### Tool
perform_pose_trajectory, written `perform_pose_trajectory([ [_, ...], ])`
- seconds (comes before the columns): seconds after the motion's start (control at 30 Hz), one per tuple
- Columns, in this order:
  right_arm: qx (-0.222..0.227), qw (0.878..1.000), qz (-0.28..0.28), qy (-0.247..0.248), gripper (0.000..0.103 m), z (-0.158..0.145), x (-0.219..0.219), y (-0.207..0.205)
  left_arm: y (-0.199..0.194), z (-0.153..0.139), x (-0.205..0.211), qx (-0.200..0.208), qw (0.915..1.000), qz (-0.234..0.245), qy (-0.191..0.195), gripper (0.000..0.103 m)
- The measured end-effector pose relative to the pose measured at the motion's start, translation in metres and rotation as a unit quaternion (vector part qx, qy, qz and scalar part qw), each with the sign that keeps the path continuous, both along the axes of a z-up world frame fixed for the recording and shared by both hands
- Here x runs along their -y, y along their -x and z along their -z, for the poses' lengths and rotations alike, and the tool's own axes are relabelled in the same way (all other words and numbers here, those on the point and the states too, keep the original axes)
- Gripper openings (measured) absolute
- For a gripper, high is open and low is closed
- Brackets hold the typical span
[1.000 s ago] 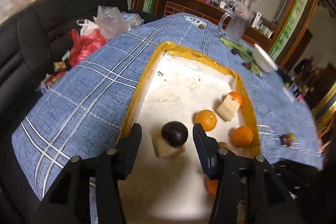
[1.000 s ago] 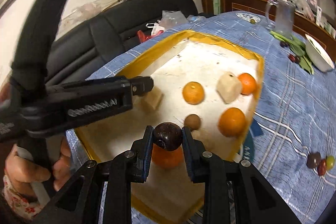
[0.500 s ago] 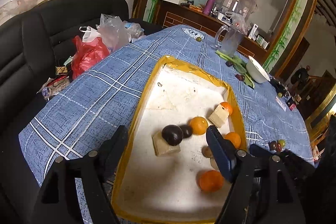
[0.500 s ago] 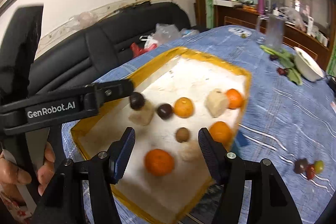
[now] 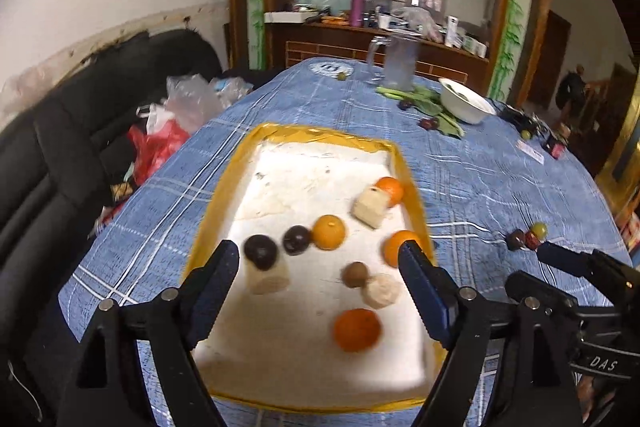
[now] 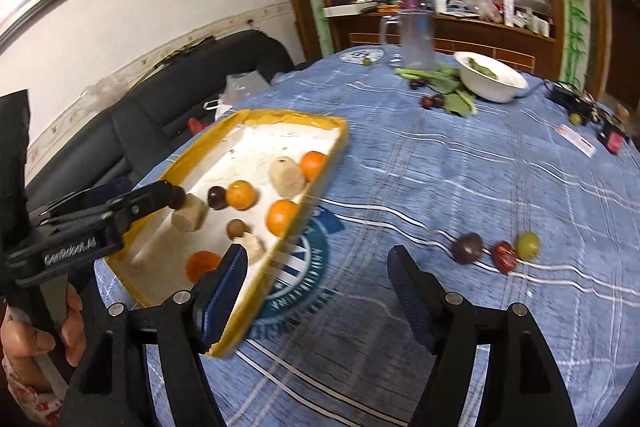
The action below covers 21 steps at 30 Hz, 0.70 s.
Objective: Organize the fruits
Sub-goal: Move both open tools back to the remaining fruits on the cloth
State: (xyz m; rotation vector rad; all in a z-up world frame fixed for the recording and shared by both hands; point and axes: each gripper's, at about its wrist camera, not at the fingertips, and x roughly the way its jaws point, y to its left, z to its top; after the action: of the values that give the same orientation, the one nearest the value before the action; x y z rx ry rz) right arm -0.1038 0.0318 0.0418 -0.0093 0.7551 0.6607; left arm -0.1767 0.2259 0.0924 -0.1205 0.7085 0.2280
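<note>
Oranges (image 5: 329, 231) and dark plums (image 5: 261, 251) lie scattered inside the yellow-rimmed tray (image 5: 320, 134) on the blue checked surface (image 5: 480, 179). Over the tray's near end the left tool (image 5: 319, 261) is spreading, nothing between its fingers. Just right of the tray, the right tool (image 6: 316, 267) spreads too, empty, near three small fruits (image 6: 496, 250).

Woven blue checked cloth (image 6: 460, 187) over the table, matt, with a printed emblem. White foam-like tray (image 5: 320, 359), rough and stained inside, rim wrapped in glossy yellow tape; dimpled orange peel (image 5: 357, 329) beside smooth dark fruit skins (image 5: 261, 252). Matt black plastic gripper arms (image 6: 316, 267), ribbed blue pads (image 6: 224, 291), small metal rivets; clear plastic jug (image 6: 416, 39), glossy white bowl (image 6: 492, 83), black leather-look sofa (image 5: 60, 155)
</note>
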Motion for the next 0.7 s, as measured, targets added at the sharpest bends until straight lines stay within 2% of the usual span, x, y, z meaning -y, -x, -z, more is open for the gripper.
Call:
perform_pose_trajectory([
  [0.23,-0.001,1.0,0.013,-0.008,0.077,0.002,0.024,0.002,-0.003,-0.004,0.027,-0.003,0.9995,0.018,-0.027,0.082],
  [0.7,-0.02,0.998,0.055,-0.02,0.078,0.014,0.072,-0.012,-0.018,0.005,0.053,-0.026,0.998,0.04,-0.042,0.082],
])
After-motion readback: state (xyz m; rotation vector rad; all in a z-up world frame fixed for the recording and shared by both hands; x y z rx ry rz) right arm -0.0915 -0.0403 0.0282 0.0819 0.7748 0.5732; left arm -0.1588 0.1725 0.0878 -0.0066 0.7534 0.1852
